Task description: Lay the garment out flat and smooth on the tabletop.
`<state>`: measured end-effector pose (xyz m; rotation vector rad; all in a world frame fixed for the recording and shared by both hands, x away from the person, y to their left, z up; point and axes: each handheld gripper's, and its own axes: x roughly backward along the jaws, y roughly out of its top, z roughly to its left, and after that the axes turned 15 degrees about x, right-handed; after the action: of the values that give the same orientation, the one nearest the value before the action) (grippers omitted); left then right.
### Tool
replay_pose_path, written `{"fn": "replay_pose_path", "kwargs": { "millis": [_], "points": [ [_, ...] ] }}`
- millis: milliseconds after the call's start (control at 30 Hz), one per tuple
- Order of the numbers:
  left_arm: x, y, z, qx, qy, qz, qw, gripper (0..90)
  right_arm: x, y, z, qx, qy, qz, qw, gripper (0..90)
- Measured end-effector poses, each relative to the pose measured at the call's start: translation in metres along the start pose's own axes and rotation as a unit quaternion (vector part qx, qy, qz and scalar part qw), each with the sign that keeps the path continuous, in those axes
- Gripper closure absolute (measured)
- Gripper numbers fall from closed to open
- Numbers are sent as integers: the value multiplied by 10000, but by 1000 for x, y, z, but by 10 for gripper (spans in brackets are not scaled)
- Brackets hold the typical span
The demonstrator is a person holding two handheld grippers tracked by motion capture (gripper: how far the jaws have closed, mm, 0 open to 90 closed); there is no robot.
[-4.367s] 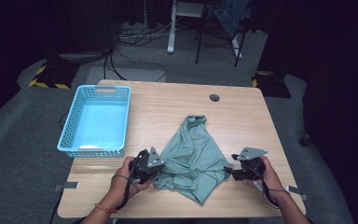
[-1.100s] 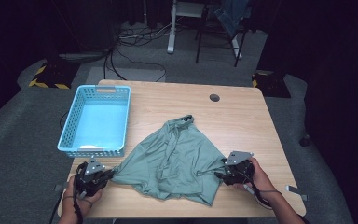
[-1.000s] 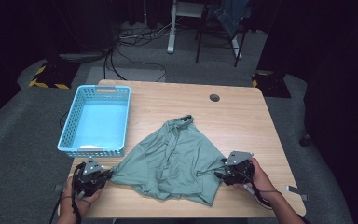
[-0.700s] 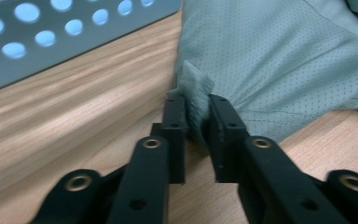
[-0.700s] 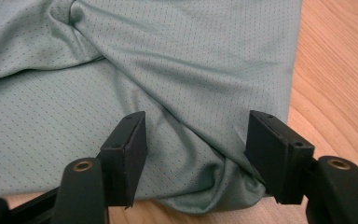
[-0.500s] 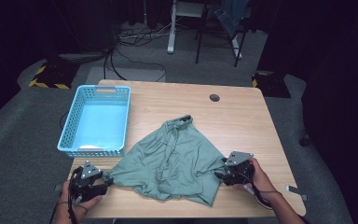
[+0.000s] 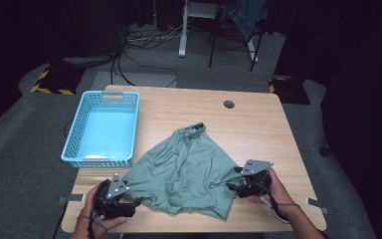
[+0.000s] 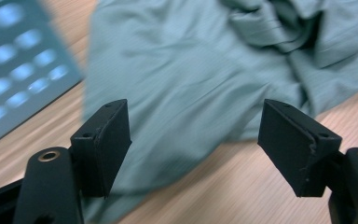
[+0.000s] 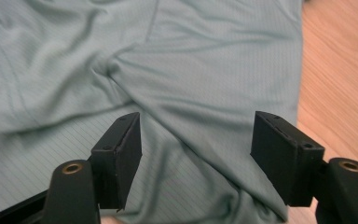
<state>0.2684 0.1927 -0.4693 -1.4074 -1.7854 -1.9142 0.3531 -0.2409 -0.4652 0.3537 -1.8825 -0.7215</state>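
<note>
A grey-green shirt (image 7: 189, 172) lies spread and rumpled on the wooden table (image 7: 179, 104), its collar pointing away. At the shirt's front left corner my left gripper (image 7: 135, 201) is open. Its jaws have just been opening, and in the left gripper view (image 8: 196, 140) the shirt's edge (image 8: 186, 93) lies loose on the wood between them, not pinched. My right gripper (image 7: 230, 185) sits at the shirt's right side. Its jaws (image 9: 196, 149) have also been opening a little and stand apart over the cloth (image 9: 200, 70), with fabric beneath them.
A light blue plastic basket (image 7: 99, 162) stands on the table's left side and shows blurred in the left gripper view (image 8: 18, 70). A cable hole (image 7: 229, 104) sits at the back right. Bare wood runs along the back and right of the shirt.
My left gripper has let go of the shirt's left corner, opened, and shifted a little to the right along the front edge. The right gripper has stayed in place.
</note>
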Motion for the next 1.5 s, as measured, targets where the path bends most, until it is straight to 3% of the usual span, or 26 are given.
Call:
{"fn": "replay_pose_path", "kwargs": {
  "millis": [200, 367, 433, 467, 633, 667, 700, 733, 933, 1033, 1100, 1167, 1267, 1500],
  "points": [
    [-28, 18, -20, -268, -166, 166, 9994, 276, -4, 23, 11, 216, -38, -94, 9997, 378],
    [-44, 26, -26, -399, -216, 323, 9984, 289, -13, 46, 25, 470, 219, -228, 9984, 385],
    [-48, 26, -26, -355, -243, 365, 9984, 290, -17, 55, 31, 532, 342, -305, 9975, 390],
    [-49, 25, -25, -342, -242, 364, 9985, 294, -21, 63, 37, 637, 486, -364, 9961, 398],
    [-56, 18, -19, -261, -203, 496, 9982, 302, -31, 82, 56, 953, 723, -387, 9921, 407],
    [-56, 17, -17, -222, -250, 481, 9983, 301, -36, 92, 66, 1100, 852, -433, 9893, 424],
    [-55, 17, -17, -217, -238, 471, 9984, 301, -36, 92, 66, 1100, 852, -433, 9893, 424],
    [-55, 16, -17, -226, -238, 447, 9985, 300, -44, 102, 76, 1246, 995, -467, 9861, 441],
    [-55, 14, -16, -214, -276, 360, 9987, 298, -67, 123, 95, 1437, 1255, -459, 9806, 480],
    [-55, 12, -15, -206, -297, 304, 9989, 298, -75, 126, 99, 1495, 1255, -345, 9802, 541],
    [-55, 11, -15, -202, -318, 270, 9989, 298, -80, 127, 100, 1513, 1183, -239, 9811, 634],
    [-55, 11, -14, -235, -339, 267, 9988, 298, -85, 125, 100, 1439, 1192, -184, 9822, 744],
    [-55, 10, -13, -246, -395, 218, 9987, 297, -83, 120, 95, 1191, 1197, -361, 9850, 871],
    [-56, 10, -12, -275, -426, 199, 9985, 295, -70, 117, 84, 1034, 1049, -546, 9876, 882]
  ]
}}
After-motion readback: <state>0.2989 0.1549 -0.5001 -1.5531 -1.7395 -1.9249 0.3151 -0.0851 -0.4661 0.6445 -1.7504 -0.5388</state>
